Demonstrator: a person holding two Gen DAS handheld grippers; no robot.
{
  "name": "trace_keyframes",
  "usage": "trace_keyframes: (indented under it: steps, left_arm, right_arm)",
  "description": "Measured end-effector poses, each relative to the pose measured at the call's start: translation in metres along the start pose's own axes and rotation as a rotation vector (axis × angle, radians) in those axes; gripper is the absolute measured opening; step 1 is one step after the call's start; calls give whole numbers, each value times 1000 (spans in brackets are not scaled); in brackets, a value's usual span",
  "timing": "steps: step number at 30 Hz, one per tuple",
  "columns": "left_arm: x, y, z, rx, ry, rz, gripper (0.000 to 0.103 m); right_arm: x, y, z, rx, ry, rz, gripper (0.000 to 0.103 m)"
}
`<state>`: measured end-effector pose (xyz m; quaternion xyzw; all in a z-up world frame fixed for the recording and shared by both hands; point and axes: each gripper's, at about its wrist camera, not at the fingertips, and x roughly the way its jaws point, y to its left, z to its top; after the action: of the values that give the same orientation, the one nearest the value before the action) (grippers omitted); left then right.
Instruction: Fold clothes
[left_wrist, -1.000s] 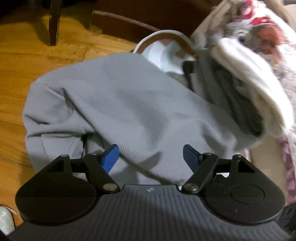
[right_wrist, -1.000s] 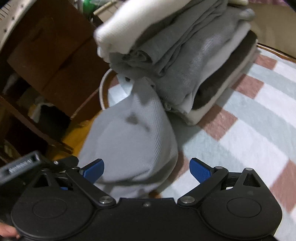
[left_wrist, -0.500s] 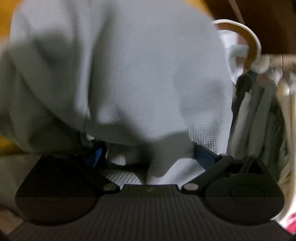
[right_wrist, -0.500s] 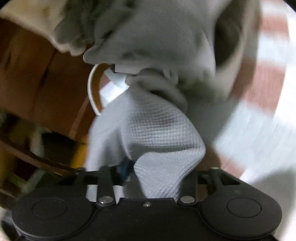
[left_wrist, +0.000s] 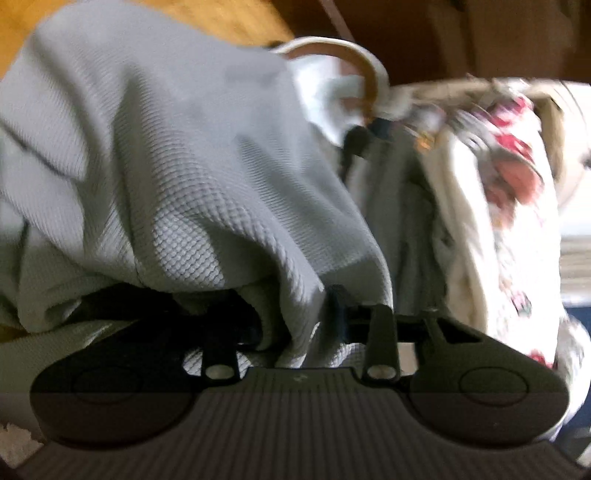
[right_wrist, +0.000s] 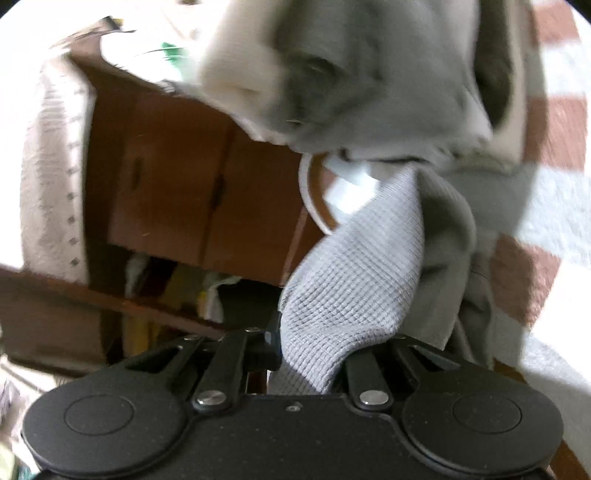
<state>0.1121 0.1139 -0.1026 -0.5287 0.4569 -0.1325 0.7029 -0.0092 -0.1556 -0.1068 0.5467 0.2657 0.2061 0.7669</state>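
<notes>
My left gripper (left_wrist: 295, 325) and right gripper (right_wrist: 310, 350) are each clamped on a bunch of the grey waffle-knit garment (left_wrist: 177, 155). It stretches forward from both, draping over the checked tabletop (right_wrist: 554, 206) edge beside the stack of folded clothes (right_wrist: 369, 74). Neither hand looks nearer.

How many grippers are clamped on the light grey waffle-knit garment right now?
2. The left gripper pinches a bunched fold of the waffle-knit garment; the right gripper grips another twisted part beside the stacked clothes.
</notes>
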Motion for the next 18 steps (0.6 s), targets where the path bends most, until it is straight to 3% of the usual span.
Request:
trace_keyframes:
  steps: [4, 9, 14, 18]
  left_arm:
    - [-22, -28, -23, 149, 15, -70, 20]
    - [-67, -55, -64, 317, 60, -159, 17]
    - [-79, -101, -137, 543, 147, -187, 13]
    - [-80, -138, -206, 725, 229, -207, 13]
  right_arm:
    - [-36, 35, 1, -75, -37, 30, 15]
    - [-105, 72, -4, -176, -83, 26, 14]
    - [-193, 106, -19, -286, -136, -14, 14]
    - [-265, 132, -35, -340, -176, -133, 14]
